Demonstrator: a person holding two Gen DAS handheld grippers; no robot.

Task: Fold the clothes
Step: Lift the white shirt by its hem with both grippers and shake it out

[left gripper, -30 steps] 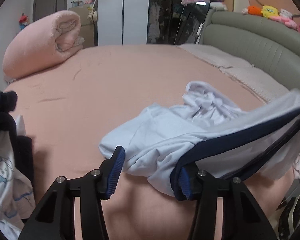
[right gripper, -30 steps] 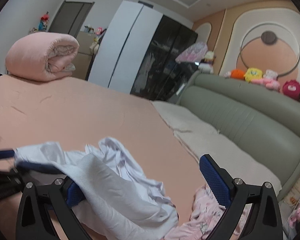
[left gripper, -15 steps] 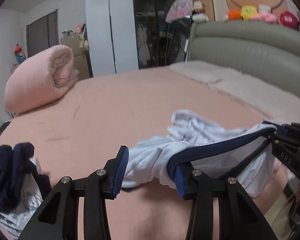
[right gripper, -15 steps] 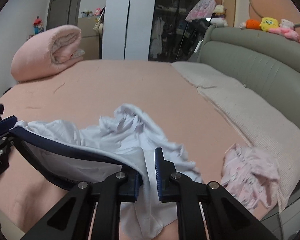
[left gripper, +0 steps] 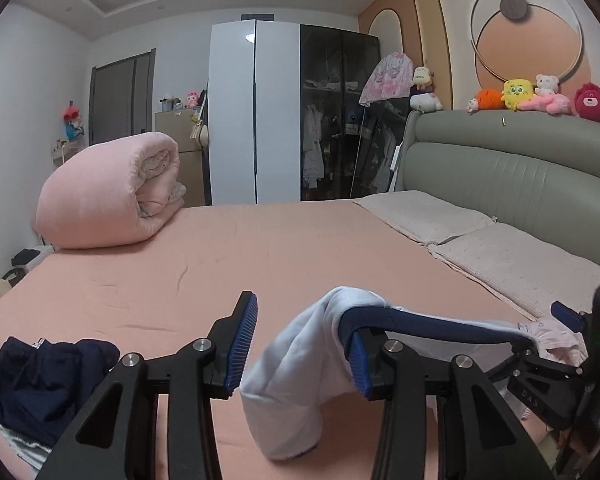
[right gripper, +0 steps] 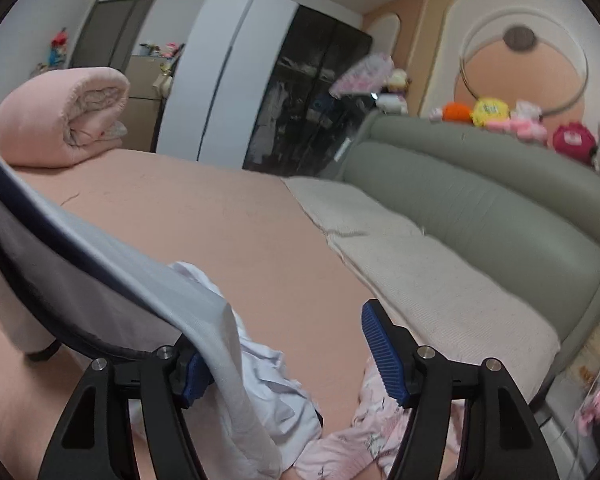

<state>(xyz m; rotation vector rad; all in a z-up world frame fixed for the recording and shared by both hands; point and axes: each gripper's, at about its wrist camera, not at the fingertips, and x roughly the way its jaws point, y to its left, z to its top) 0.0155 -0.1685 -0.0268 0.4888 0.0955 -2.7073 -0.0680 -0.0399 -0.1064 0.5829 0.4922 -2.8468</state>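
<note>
A white garment with a navy-trimmed edge hangs lifted above the pink bed. In the left wrist view it drapes over the right finger of my left gripper; the jaws stand apart and the left pad is bare. The navy edge stretches right to my right gripper. In the right wrist view the garment lies over the left finger of my right gripper, whose jaws are opening wide; loose white cloth sags between them, unpressed.
A pink patterned garment lies crumpled on the bed under the right gripper. Dark navy clothes are piled at the near left. A rolled pink duvet sits far left; pillows and a grey headboard line the right.
The left gripper has risen, and the garment now hangs off the bed. The right gripper closed on the garment's edge half a second ago and has spread wide again.
</note>
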